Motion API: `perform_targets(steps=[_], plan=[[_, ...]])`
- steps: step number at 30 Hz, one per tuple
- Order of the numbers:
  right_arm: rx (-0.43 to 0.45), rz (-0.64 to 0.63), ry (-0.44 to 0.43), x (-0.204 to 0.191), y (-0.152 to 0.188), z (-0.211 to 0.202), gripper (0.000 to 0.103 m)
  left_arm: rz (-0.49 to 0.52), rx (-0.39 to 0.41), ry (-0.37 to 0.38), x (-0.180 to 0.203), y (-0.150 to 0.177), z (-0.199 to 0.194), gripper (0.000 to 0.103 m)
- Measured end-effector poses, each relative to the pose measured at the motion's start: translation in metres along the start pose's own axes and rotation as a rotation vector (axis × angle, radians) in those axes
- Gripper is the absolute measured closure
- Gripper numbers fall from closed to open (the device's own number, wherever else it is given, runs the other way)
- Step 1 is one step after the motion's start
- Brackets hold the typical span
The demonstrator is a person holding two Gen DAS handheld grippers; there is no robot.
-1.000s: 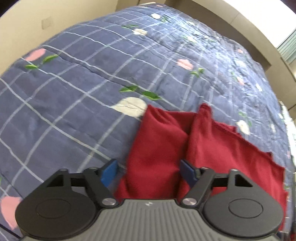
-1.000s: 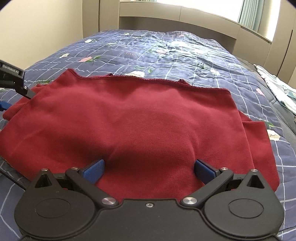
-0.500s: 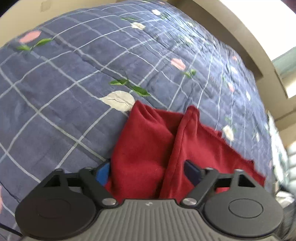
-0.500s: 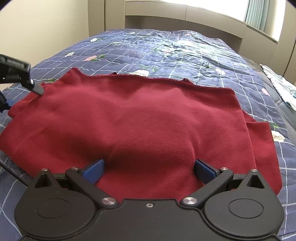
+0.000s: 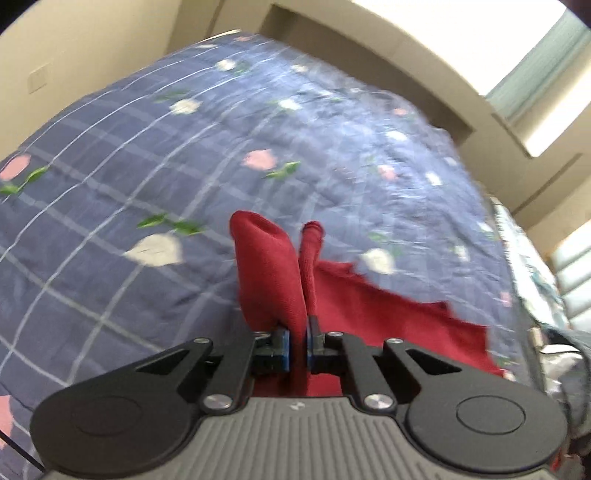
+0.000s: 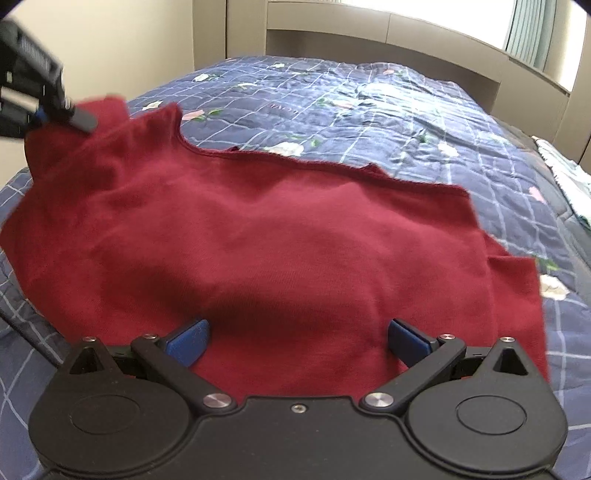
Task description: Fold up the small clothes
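A dark red garment (image 6: 277, 240) lies spread on the bed, its left corner raised off the quilt. In the left wrist view my left gripper (image 5: 298, 332) has its jaws closing tight, with a bunched fold of the red garment (image 5: 269, 273) pinched between the blue pads. That fold stands up in front of the fingers. The right wrist view shows the left gripper (image 6: 55, 107) at the upper left, holding the lifted corner. My right gripper (image 6: 297, 326) stands open low over the near edge of the garment, with cloth between its wide-set pads but not pressed.
A blue checked quilt (image 6: 369, 110) with flowers covers the bed. A beige headboard (image 6: 369, 33) runs along the far end, with a wall to the left. A pale patterned cloth (image 6: 565, 177) lies at the right edge.
The left gripper has shut on a fold of the red garment and lifted it up off the quilt. The right gripper has stayed where it was, open.
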State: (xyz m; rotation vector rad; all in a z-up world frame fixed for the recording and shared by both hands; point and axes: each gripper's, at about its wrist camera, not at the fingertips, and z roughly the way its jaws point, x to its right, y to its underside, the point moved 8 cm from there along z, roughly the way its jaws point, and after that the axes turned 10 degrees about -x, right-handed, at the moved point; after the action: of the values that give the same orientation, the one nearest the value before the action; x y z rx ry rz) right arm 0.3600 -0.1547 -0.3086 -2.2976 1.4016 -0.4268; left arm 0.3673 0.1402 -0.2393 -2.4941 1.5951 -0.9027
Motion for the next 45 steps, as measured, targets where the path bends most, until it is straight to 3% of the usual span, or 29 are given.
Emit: perform_targets(steps=[8, 18, 21, 23, 25, 27, 29, 33, 37, 41, 45], plan=[[0.022, 0.064, 0.028, 0.067, 0.013, -0.030, 0.001, 0.094, -0.057, 0.146, 0.107, 0.001, -0.010, 0.096], [0.007, 0.250, 0.123, 0.171, 0.068, -0.065, 0.001, 0.293, -0.206, 0.172, 0.276, 0.050, 0.060, 0.096], [-0.016, 0.299, 0.136, 0.188, 0.088, -0.066, 0.001, 0.355, -0.292, 0.118, 0.301, 0.081, 0.094, 0.094], [-0.025, 0.321, 0.138, 0.191, 0.099, -0.067, 0.001, 0.403, -0.344, 0.073, 0.305, 0.098, 0.114, 0.090], [-0.031, 0.339, 0.136, 0.192, 0.106, -0.066, 0.001, 0.418, -0.385, 0.058, 0.305, 0.111, 0.126, 0.075], [-0.039, 0.360, 0.128, 0.193, 0.110, -0.064, 0.001, 0.413, -0.410, 0.078, 0.305, 0.117, 0.129, 0.052], [-0.041, 0.375, 0.117, 0.192, 0.110, -0.061, 0.001, 0.414, -0.412, 0.112, 0.302, 0.119, 0.124, 0.035], [-0.014, 0.382, 0.063, 0.183, 0.096, -0.062, 0.001, 0.433, -0.352, 0.128, 0.301, 0.105, 0.108, 0.019], [0.034, 0.389, -0.069, 0.168, 0.074, -0.063, 0.001, 0.416, -0.253, 0.076, 0.278, 0.076, 0.086, 0.011], [0.082, 0.411, -0.213, 0.157, 0.050, -0.061, 0.001, 0.367, -0.163, -0.064, 0.230, 0.052, 0.071, 0.004], [0.110, 0.490, -0.307, 0.166, 0.026, -0.052, 0.001, 0.247, -0.152, -0.166, 0.175, 0.043, 0.069, 0.003]])
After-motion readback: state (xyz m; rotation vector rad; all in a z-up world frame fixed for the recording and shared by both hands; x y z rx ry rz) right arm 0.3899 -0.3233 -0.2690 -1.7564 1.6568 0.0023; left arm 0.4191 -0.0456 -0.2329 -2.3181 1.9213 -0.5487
